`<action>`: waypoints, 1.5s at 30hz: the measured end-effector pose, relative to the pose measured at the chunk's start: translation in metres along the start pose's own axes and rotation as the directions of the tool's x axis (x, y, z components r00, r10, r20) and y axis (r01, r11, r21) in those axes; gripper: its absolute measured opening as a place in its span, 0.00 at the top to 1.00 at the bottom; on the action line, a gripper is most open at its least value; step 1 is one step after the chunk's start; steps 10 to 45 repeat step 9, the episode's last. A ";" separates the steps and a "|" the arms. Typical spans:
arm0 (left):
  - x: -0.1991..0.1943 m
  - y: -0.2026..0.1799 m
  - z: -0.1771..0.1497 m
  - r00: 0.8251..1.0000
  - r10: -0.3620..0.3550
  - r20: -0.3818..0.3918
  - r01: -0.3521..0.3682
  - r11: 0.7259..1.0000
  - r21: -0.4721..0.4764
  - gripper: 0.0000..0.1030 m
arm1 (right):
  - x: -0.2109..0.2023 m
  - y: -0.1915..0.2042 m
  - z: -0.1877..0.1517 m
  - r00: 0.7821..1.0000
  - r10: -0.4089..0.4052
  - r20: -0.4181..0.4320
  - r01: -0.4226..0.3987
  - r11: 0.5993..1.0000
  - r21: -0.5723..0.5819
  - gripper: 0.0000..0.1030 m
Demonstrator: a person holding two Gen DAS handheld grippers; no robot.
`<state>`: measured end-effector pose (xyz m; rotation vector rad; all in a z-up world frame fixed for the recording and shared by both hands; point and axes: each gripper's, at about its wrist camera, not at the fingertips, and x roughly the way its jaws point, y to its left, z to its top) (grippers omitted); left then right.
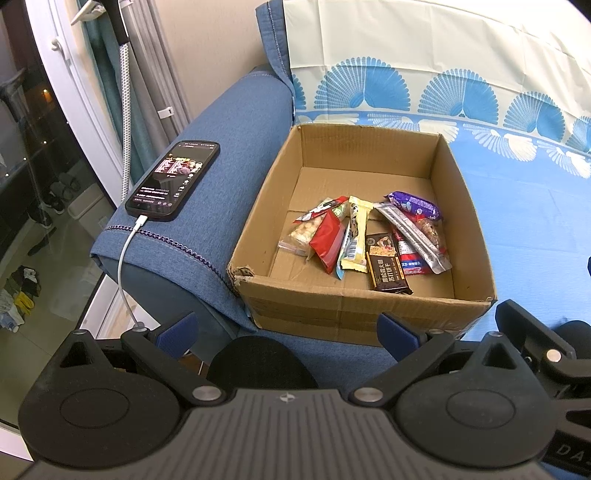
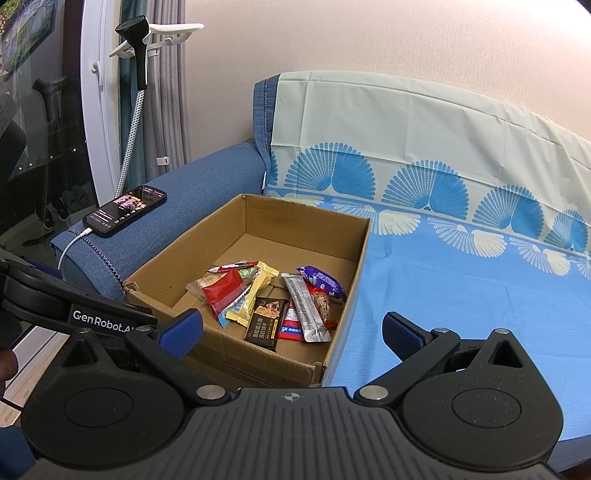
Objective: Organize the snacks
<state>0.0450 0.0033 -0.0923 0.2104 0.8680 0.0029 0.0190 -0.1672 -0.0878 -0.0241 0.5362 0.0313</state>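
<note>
Ahead, snacks (image 1: 369,236) beyond both tools.

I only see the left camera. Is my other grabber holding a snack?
Observer: No. The right gripper is open, with nothing between its fingers, in front of the box.
Operator: What's on top of the stripy hose?
Observer: A black steamer head, hung on a white hanger.
Operator: Does my left one show there?
Observer: Yes, the left gripper shows at the left edge, with a label reading GenRobot.
</note>
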 end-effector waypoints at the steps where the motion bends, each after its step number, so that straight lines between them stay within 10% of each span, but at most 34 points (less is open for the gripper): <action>1: 0.000 0.000 0.000 1.000 0.000 0.000 0.000 1.000 0.000 0.00 | 0.000 0.000 0.000 1.000 0.000 0.000 0.000 1.000 0.000 0.01; 45: 0.001 0.000 -0.004 1.000 0.005 -0.008 -0.005 1.000 0.004 0.00 | 0.001 0.002 -0.001 1.000 0.004 -0.002 -0.004 1.000 0.002 0.01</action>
